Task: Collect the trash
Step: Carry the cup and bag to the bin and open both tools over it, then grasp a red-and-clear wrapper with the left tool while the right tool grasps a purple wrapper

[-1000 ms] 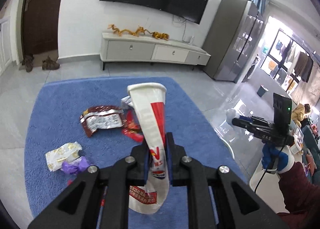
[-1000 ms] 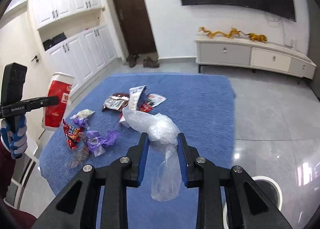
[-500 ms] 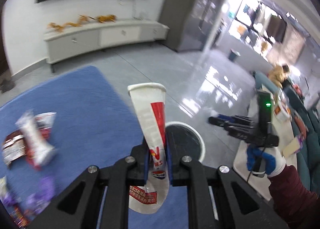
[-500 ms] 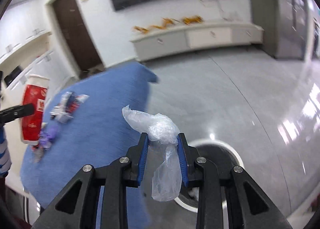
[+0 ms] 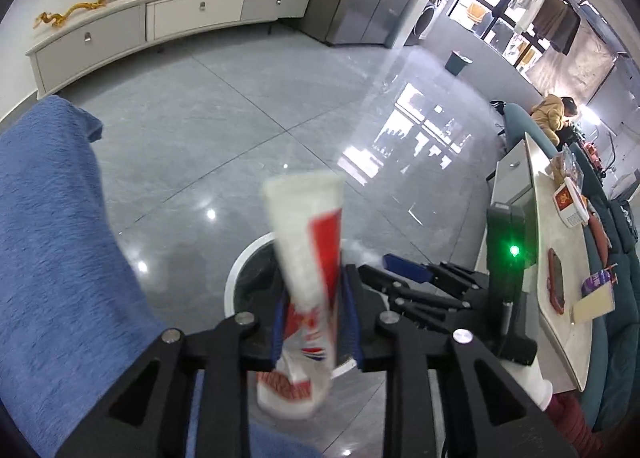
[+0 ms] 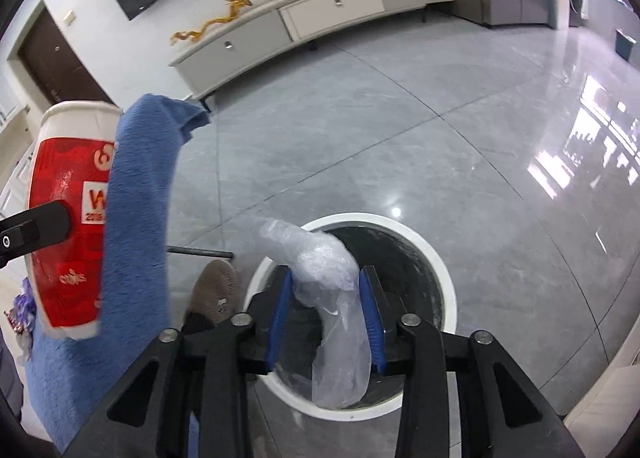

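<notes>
The left gripper point(image 5: 314, 318) is squeezed tight on a red and white paper cup point(image 5: 308, 258). The cup is squashed flat and looks blurry. It sticks up between the blue pads, right above the round white trash bin point(image 5: 240, 274) on the gray floor point(image 5: 240, 118).

The right gripper point(image 6: 326, 312) is pinched on a clear plastic bag point(image 6: 320, 270). The bag hangs down over the dark hole of the trash bin point(image 6: 444, 286).

A blue rug point(image 6: 136, 218) lies on the left. In the right wrist view, the cup point(image 6: 64, 226) shows at the far left, partly behind the rug. A brown shoe point(image 6: 214, 288) stands near the bin's left side. A long white cabinet point(image 6: 320, 14) sits far away by the wall.
</notes>
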Motion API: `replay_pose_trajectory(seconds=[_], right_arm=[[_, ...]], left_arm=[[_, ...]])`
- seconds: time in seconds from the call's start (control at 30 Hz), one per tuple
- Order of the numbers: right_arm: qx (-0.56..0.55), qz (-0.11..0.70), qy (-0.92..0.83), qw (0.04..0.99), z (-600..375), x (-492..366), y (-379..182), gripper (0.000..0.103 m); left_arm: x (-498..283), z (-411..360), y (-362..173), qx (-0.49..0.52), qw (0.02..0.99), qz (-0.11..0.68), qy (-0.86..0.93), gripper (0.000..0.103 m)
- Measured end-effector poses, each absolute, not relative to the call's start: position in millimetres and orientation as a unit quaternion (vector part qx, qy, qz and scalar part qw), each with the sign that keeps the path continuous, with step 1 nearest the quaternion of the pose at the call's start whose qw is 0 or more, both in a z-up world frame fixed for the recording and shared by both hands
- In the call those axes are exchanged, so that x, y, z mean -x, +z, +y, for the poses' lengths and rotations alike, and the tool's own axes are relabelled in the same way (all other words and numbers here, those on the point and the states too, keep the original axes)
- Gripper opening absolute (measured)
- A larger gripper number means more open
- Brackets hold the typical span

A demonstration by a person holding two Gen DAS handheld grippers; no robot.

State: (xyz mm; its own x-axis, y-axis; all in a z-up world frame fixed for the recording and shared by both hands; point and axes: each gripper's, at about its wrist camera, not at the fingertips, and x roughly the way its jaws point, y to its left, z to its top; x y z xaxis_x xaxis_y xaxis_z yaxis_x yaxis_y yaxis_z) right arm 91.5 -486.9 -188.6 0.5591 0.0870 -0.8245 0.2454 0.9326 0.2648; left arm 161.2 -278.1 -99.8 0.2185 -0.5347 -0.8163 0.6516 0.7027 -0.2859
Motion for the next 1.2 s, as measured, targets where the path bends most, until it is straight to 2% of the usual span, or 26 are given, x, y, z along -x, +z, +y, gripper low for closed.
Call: replay_pose_trajectory(seconds=[0.07, 0.13, 0.23, 0.43, 0.67, 0.9, 1.2], right_arm=[[-0.177, 0.469, -0.052, 0.864, -491.3, -91.4, -191.9, 0.044], [-0.175, 0.471, -0.059, 0.863, -494.4, -88.9, -194.7, 0.049], [-0.176, 0.470, -0.067, 0.862, -498.0, -83.4, -194.6, 0.050], [-0.162, 0.455, -0.052, 0.874, -487.1, -70.0, -169.7, 0.050], [-0.130, 0.421, 0.014, 0.897, -432.9, -68.0, -122.3, 0.050], [-0.095, 0.396, 0.130, 0.904, -339.9, -76.3, -78.9, 0.050], [-0.024, 0.409, 0.268, 0.872, -209.2, -90.6, -58.4, 0.050]], left_arm=[[-166.0, -278.9, -105.1, -0.053, 0.781, 0.495, -0.377, 0.043], [-165.6, -277.6, -106.5, -0.045, 0.780, 0.496, -0.380, 0.043], [-155.5, -271.9, -98.8, -0.055, 0.789, 0.480, -0.379, 0.043], [-118.6, -225.5, -62.6, -0.102, 0.846, 0.397, -0.341, 0.043], [-90.5, -127.3, -44.6, -0.114, 0.882, 0.372, -0.265, 0.043], [-64.6, -4.7, -39.1, -0.077, 0.909, 0.371, -0.175, 0.043], [-47.3, 121.0, -78.9, -0.021, 0.907, 0.414, -0.066, 0.043]])
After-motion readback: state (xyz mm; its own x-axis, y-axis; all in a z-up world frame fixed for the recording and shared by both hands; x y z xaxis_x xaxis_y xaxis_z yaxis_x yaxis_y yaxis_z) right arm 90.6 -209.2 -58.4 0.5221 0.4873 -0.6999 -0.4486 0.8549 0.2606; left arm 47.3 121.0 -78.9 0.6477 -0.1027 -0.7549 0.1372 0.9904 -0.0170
